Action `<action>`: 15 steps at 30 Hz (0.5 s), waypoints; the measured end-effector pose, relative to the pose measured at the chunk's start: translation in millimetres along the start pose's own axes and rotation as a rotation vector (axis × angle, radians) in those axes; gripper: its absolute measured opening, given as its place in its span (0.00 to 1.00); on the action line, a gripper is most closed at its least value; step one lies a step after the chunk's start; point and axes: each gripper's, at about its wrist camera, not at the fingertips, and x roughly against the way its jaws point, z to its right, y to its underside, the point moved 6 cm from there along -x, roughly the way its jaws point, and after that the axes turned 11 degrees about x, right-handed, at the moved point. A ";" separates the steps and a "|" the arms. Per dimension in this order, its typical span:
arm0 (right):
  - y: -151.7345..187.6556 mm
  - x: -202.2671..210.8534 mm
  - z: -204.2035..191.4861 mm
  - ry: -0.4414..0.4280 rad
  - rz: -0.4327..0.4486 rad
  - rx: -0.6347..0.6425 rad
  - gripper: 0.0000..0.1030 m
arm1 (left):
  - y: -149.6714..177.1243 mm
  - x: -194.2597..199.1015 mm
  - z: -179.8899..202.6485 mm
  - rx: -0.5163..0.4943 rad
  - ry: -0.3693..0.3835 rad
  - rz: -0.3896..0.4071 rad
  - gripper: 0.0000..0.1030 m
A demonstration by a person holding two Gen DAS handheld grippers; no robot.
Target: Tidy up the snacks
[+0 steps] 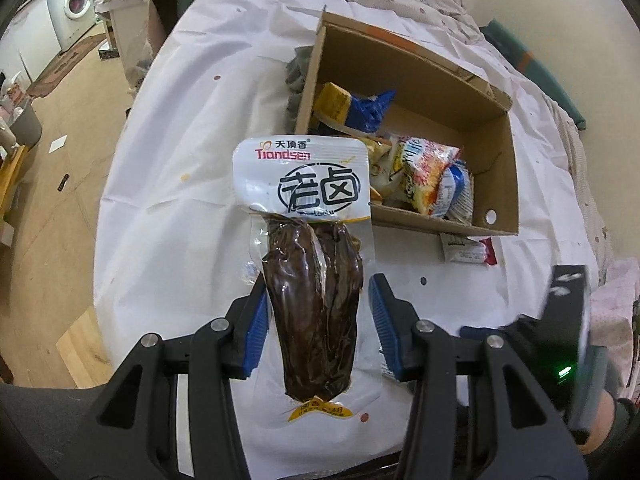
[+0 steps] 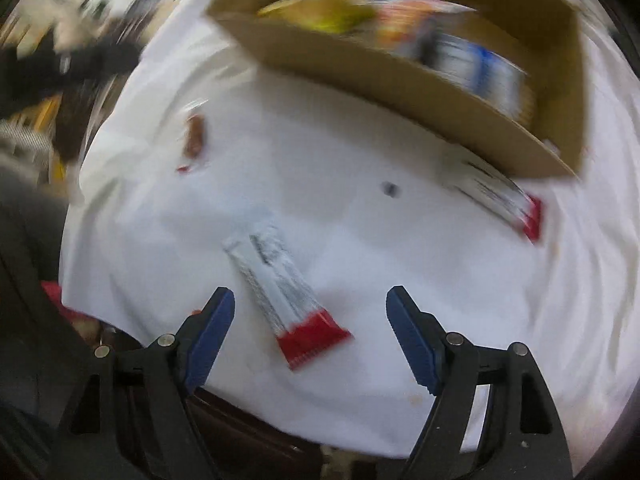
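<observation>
The left claw (image 1: 316, 320) holds a braised-meat pouch (image 1: 308, 240) near the cardboard box (image 1: 496, 168). The right claw (image 2: 310, 336), jaws wide, hovers over a seemingly red-ended packet (image 2: 280, 284) on the desk (image 2: 360, 220); it should straddle the packet squarely before closing.

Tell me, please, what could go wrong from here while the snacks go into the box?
1. The left tool seems to hold the long vacuum pack only low down; its top may catch the cardboard box wall.
2. The right tool is open and its view is blurred; it could nudge the red-ended packet.
</observation>
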 end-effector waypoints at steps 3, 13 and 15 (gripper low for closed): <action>-5.3 -18.7 -9.0 0.042 -0.031 0.067 0.77 | -1.4 -2.3 -7.6 0.016 -0.016 -0.005 0.43; -3.2 -19.7 6.3 -0.023 0.048 -0.043 0.33 | 3.9 -17.5 -10.6 0.001 -0.068 -0.029 0.43; -2.5 -8.0 19.5 -0.038 0.094 -0.108 0.33 | 5.1 -21.4 -11.5 -0.003 -0.082 -0.034 0.43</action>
